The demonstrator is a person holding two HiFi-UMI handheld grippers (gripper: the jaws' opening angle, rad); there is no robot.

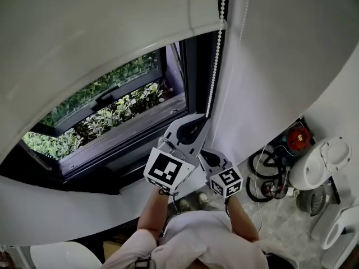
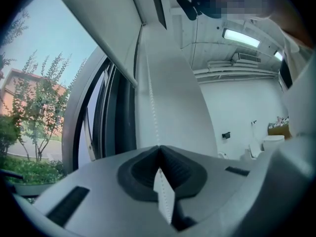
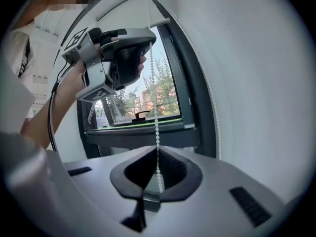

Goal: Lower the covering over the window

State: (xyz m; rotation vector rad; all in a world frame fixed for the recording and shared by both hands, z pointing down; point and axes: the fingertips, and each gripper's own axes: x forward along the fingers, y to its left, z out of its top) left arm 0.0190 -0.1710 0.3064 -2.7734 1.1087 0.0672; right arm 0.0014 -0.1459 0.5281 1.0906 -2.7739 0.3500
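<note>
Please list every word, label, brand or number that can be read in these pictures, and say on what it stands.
None: no view shows readable text.
The two marker cubes bear only black-and-white square patterns, no letters or digits.

Head view peers steeply down onto the window (image 1: 112,111), close by. Left gripper view faces the bead chain (image 2: 153,117) at close range; right gripper view, lower, shares chain and window.
</note>
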